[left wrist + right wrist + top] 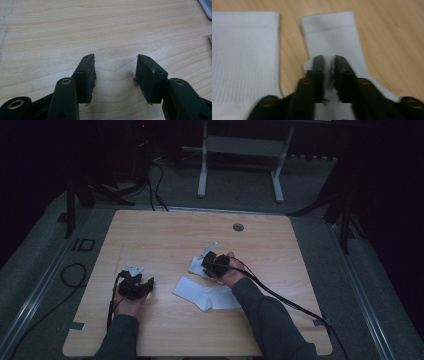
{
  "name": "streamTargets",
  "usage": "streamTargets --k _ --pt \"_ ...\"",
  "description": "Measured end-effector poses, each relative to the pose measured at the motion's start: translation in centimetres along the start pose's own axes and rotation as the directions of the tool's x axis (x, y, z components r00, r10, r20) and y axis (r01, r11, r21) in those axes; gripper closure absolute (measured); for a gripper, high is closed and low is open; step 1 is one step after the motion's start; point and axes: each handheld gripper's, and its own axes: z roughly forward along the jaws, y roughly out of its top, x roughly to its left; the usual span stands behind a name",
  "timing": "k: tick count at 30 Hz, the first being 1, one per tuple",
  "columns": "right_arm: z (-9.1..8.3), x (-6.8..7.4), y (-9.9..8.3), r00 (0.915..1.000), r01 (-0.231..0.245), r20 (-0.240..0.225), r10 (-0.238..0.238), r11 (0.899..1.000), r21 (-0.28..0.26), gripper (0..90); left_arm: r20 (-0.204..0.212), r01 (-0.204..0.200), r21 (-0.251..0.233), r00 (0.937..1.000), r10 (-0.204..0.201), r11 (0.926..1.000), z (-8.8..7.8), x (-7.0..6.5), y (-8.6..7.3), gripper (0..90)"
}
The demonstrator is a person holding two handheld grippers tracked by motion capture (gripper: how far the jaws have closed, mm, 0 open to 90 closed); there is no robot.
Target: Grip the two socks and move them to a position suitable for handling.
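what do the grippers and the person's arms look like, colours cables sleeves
Both grippers are black. The left gripper has flat ribbed pads on thick arms with brass-ringed pivots; the right gripper is built the same. In the high view each carries a grey three-cornered plate on top and trails a black cable. The person wears dark grey long sleeves.

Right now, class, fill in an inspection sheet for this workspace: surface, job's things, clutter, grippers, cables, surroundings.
Surface: pale wooden table, a round grommet near its far edge.
Job's things: two white socks; flat sock lying near the middle, pinched sock in the right gripper.
Clutter: nothing seen.
Grippers: left gripper open over bare wood; right gripper shut on sock fabric.
Cables: black cable trailing from the right gripper off the table.
Surroundings: dim room, grey floor, white table frame behind.
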Motion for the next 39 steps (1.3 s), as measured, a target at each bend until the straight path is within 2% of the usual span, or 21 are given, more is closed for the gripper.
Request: streamTargets --k 1,4,5,7,8,9,10,12,13,16,17,18,20,22,27,30,33,35,39 --pt "-0.7 -0.1 0.1 0.9998 -0.018 0.004 0.018 1.0 -0.022 85.0 0.0 0.0 0.0 1.0 0.0 1.0 0.0 0.0 0.0 50.1" --pt "-1.7 -0.3 0.2 0.9997 -0.015 0.016 0.016 0.999 -0.047 85.1 0.0 0.0 0.0 1.0 0.0 1.0 0.0 0.0 0.0 50.1" --pt "-2.7 -0.6 0.2 0.9994 -0.025 0.022 0.026 0.997 -0.066 84.8 0.0 0.0 0.0 1.0 0.0 1.0 0.0 0.0 0.0 50.1" --pt "-3.2 -0.9 0.2 0.9992 -0.028 0.027 0.03 0.997 -0.072 84.7 0.0 0.002 -0.002 1.0 -0.002 1.0 0.0 0.0 0.0 50.1" --pt "-4.2 -1.4 0.1 0.9988 -0.032 0.034 0.035 0.996 -0.085 84.4 0.0 0.002 -0.002 1.0 -0.002 1.0 0.0 0.0 0.0 50.1" --pt "-4.2 -1.4 0.1 0.9988 -0.032 0.034 0.035 0.996 -0.085 84.4 0.0 0.002 -0.002 1.0 -0.002 1.0 0.0 0.0 0.0 50.1" --pt "-5.2 -1.7 0.0 0.9984 -0.038 0.038 0.041 0.995 -0.095 84.0 0.001 0.002 -0.002 1.0 -0.002 1.0 0.0 0.0 0.0 50.1" --pt "-5.7 -1.8 -0.2 0.9987 -0.033 0.036 0.037 0.994 -0.103 83.9 0.001 0.002 -0.001 1.0 -0.002 1.0 0.0 0.0 0.0 50.1" --pt "-6.5 -2.2 -0.7 0.9986 -0.033 0.037 0.037 0.993 -0.112 83.8 0.001 0.002 -0.002 1.0 -0.002 1.0 0.0 0.0 0.0 50.1" --pt "-6.8 -2.4 -1.1 0.9982 -0.036 0.043 0.041 0.993 -0.112 83.8 0.001 0.002 -0.002 1.0 -0.002 1.0 0.0 0.0 0.0 50.0" --pt "-6.9 -2.7 -1.5 0.9976 -0.038 0.053 0.044 0.994 -0.106 83.8 0.001 0.002 -0.002 1.0 -0.002 1.0 0.0 0.0 0.0 50.0" --pt "-7.1 -3.6 -2.8 0.9959 -0.064 0.059 0.07 0.993 -0.096 83.9 0.001 0.0 0.0 1.0 0.0 1.0 0.0 0.0 0.0 50.0" --pt "-7.1 -4.2 -4.1 0.9933 -0.089 0.066 0.095 0.992 -0.092 83.9 0.001 0.0 0.0 1.0 0.0 1.0 0.0 0.0 0.0 50.0" --pt "-7.1 -4.7 -5.5 0.99 -0.116 0.07 0.122 0.99 -0.085 83.9 0.002 -0.001 0.0 1.0 0.001 1.0 0.0 0.0 0.0 50.0" --pt "-7.2 -5.8 -8.4 0.9834 -0.151 0.092 0.156 0.987 -0.059 83.3 0.002 -0.001 -0.001 1.0 0.001 1.0 0.0 0.0 0.0 50.0" --pt "-7.9 -6.5 -9.9 0.976 -0.175 0.122 0.18 0.983 -0.052 78.1 0.002 0.0 -0.001 1.0 0.0 1.0 0.0 0.0 0.0 49.9" --pt "-9.5 -7.1 -10.6 0.9678 -0.196 0.145 0.206 0.977 -0.079 69.5 0.002 -0.001 -0.001 1.0 0.001 1.0 0.0 0.0 0.0 49.9" --pt "-10.5 -7.4 -10.8 0.9623 -0.207 0.16 0.22 0.974 -0.096 66.9 0.002 -0.001 -0.001 1.0 0.001 1.0 0.0 0.0 0.0 49.9" --pt "-10.9 -7.6 -10.9 0.9618 -0.204 0.165 0.219 0.974 -0.101 65.1 0.002 0.0 -0.002 1.0 0.0 1.0 0.0 0.0 0.0 49.9"
